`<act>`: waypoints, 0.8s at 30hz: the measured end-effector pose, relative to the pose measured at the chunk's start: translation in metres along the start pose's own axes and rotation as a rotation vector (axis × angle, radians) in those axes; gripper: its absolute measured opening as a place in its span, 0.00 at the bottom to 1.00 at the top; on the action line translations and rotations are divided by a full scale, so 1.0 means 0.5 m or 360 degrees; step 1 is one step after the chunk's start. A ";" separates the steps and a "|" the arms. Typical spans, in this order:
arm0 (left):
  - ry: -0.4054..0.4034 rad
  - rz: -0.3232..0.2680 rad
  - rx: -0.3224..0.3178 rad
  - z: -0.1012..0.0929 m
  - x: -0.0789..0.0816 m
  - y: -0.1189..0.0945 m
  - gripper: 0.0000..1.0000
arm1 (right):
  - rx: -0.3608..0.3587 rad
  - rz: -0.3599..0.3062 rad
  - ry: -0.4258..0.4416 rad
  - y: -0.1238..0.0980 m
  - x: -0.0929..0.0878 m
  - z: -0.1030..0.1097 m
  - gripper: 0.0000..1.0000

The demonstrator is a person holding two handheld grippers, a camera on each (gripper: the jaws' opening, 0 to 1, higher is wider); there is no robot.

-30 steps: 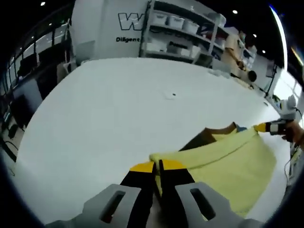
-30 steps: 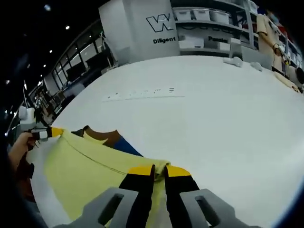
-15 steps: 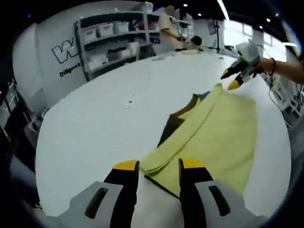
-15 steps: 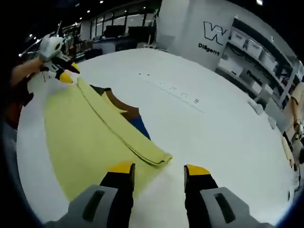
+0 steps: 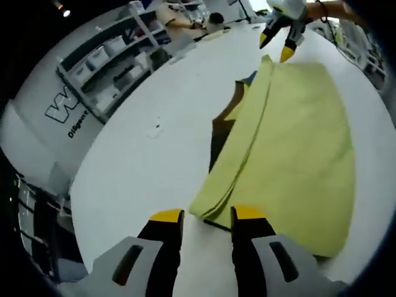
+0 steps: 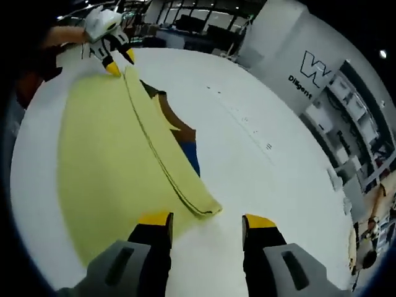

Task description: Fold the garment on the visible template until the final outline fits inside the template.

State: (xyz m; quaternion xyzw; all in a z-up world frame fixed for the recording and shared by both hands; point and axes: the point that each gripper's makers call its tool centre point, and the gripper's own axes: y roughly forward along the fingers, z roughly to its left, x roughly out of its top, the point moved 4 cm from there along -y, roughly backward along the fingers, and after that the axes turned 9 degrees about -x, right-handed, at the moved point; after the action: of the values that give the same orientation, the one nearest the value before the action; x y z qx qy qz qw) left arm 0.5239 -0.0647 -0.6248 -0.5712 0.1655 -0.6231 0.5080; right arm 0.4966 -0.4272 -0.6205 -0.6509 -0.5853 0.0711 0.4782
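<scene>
A pale yellow garment (image 5: 291, 136) lies flat on the white table (image 5: 136, 161), with one long edge doubled over into a thick fold. A brown and blue sheet (image 5: 221, 133) shows from under that fold. My left gripper (image 5: 207, 216) stands open just short of the fold's near corner, holding nothing. At the garment's far corner my right gripper (image 5: 275, 48) is open too. In the right gripper view the garment (image 6: 105, 142) runs away to the upper left, the brown and blue sheet (image 6: 182, 133) beside it. There the right gripper (image 6: 207, 221) is open at the near corner and the left gripper (image 6: 121, 61) at the far one.
The white table (image 6: 266, 161) stretches wide beyond the garment, with small dark marks (image 6: 247, 120) on it. Shelving with bins (image 5: 117, 62) and a white wall with lettering (image 6: 309, 71) stand behind. A person (image 5: 179, 11) is at a far bench.
Both grippers were shut on the garment's folded edge a second ago. They have opened and let go, and the garment now rests flat. Both cameras have swung round.
</scene>
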 end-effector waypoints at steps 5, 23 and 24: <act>0.0061 0.0013 0.0008 0.004 0.007 0.009 0.30 | -0.0002 0.0000 -0.0114 0.014 0.008 0.005 0.31; -0.0409 -0.0090 0.0093 0.038 0.006 0.017 0.06 | -0.0064 -0.0053 0.0184 0.047 0.029 -0.034 0.00; -0.0437 -0.0092 0.0095 0.039 0.005 0.017 0.06 | -0.0087 -0.0062 0.0226 0.048 0.030 -0.039 0.00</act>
State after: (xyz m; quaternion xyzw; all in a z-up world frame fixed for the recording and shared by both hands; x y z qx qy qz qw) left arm 0.5452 -0.0633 -0.6245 -0.6403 0.0592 -0.5580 0.5245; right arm 0.5304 -0.4219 -0.6202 -0.6556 -0.5641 -0.0005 0.5019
